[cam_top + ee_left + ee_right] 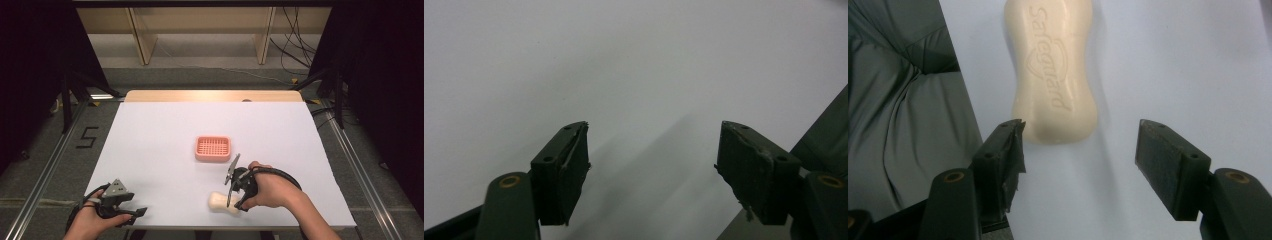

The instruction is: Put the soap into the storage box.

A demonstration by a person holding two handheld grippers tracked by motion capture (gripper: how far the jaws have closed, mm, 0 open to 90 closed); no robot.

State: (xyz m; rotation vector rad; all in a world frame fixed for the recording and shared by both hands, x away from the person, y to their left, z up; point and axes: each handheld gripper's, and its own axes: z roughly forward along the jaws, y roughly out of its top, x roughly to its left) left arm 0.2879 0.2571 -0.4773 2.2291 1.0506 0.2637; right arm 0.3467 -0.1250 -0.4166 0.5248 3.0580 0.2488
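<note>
White table [150,145] with pink soap dish [213,148] mid-table, soap bar [1054,70] just nearer than it by the front edge; right gripper [1080,150] jaws apart over the bar's end, best centred across its waist before closing; left gripper [654,165] idle, jaws apart.

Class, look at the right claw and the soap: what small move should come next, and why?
Probably ease the right claw forward over the soap, then close. Its jaws stand open and the soap lies flat just ahead of them, untouched, near the table edge.
</note>
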